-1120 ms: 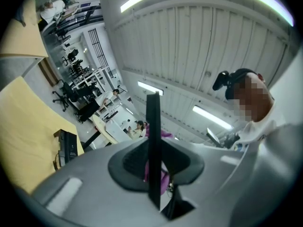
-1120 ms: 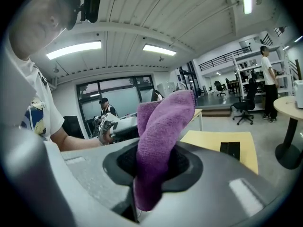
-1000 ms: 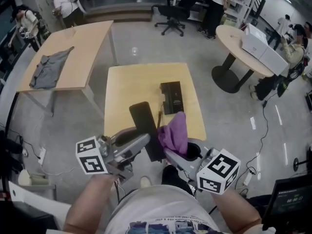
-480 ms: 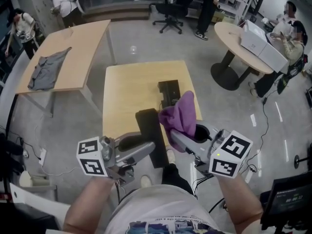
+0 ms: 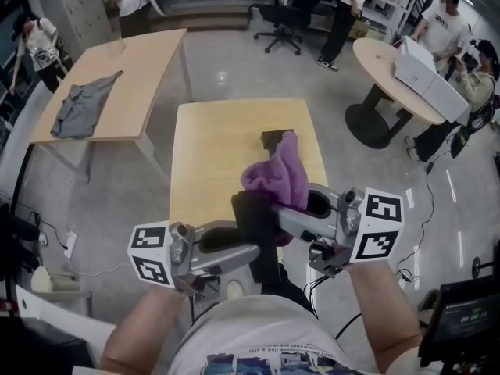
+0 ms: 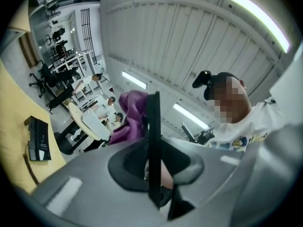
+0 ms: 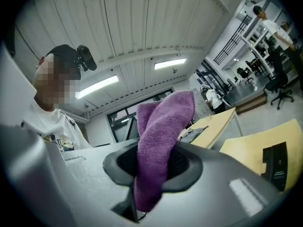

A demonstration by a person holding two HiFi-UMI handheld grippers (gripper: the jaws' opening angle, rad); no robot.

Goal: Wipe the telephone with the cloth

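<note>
Your left gripper (image 5: pixel 248 250) sits at about 7 o'clock in the head view, jaws drawn narrow onto the thin edge of a flat black slab (image 5: pixel 251 213); the left gripper view shows that edge (image 6: pixel 153 141) standing upright between the pads. I take the slab for the telephone's handset, though its shape is hard to read. Pinching it low by the edge leaves both broad faces bare, which is what wiping needs.

Your right gripper (image 5: pixel 287 216), at about 4 o'clock, is clamped on the purple cloth (image 5: pixel 275 178); in its own view the cloth (image 7: pixel 163 126) rises from between the jaws in a loose fold. Holding it by one end gives you a soft free flap to drag over a surface, rather than hard jaw tips.

The two grippers point inward at each other above the near edge of the yellow table (image 5: pixel 211 155); the cloth hangs just beside the slab's top, at its 1 o'clock, and I cannot tell whether they touch. The telephone base (image 5: pixel 271 137) lies flat on the table at 12 o'clock from the cloth, partly hidden behind it; a cord (image 6: pixel 29 167) trails from it toward you.

By my reading the wipe has not yet begun; next, lay the flap across the slab's face.
</note>
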